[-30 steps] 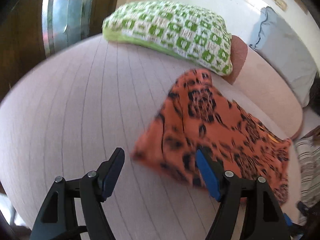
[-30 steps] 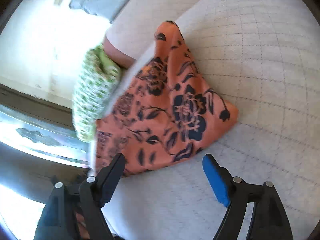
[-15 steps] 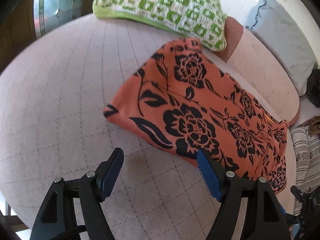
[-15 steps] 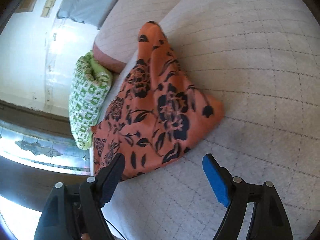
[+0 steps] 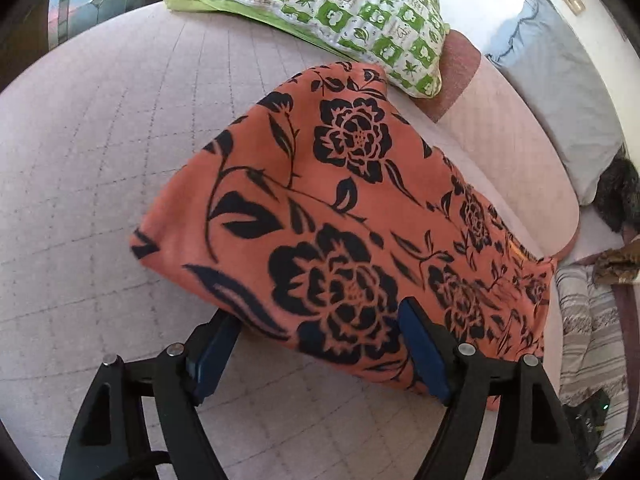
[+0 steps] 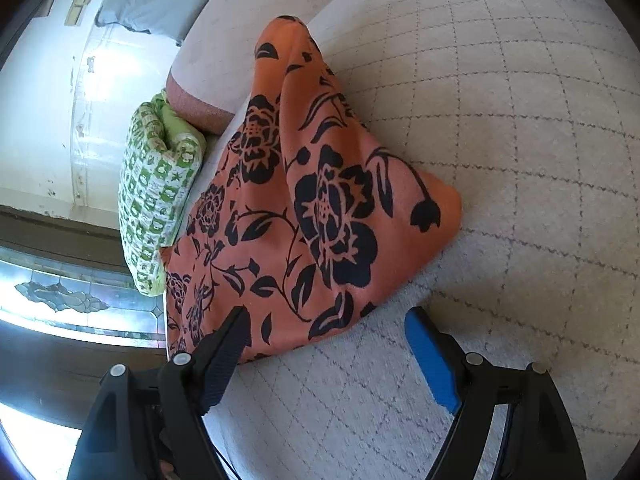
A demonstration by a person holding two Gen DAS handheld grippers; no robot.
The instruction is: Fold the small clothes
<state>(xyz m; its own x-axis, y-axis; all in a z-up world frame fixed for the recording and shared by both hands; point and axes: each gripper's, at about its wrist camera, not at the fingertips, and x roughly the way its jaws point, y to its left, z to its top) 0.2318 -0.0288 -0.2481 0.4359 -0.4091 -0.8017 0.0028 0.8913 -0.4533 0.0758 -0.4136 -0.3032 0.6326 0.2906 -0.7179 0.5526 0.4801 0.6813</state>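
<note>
An orange cloth with black flowers (image 5: 340, 200) lies folded on the pale quilted bed (image 5: 100, 140). My left gripper (image 5: 320, 316) is low over its near edge. Its jaws are opening, and the cloth's edge lies between them with the pads apart from it. The left finger's tip is partly hidden behind that edge. In the right wrist view the same cloth (image 6: 320, 200) rises to a narrow far end. My right gripper (image 6: 326, 314) stands open at its near corner, the black finger over the cloth and the blue pad (image 6: 428, 356) over the bare bed (image 6: 520, 120).
A green-and-white checked pillow (image 5: 320, 0) lies at the head of the bed, touching the cloth's far corner. A pink bolster (image 5: 508, 148) and a grey-blue pillow (image 5: 560, 92) lie beyond. Striped fabric (image 5: 588, 320) is at the right edge. A stained-glass window (image 6: 60, 292) is at the left.
Both grippers have come down and closer to the cloth. The left gripper's jaws, which stood short of the near edge, now straddle it. The cloth has stayed in place.
</note>
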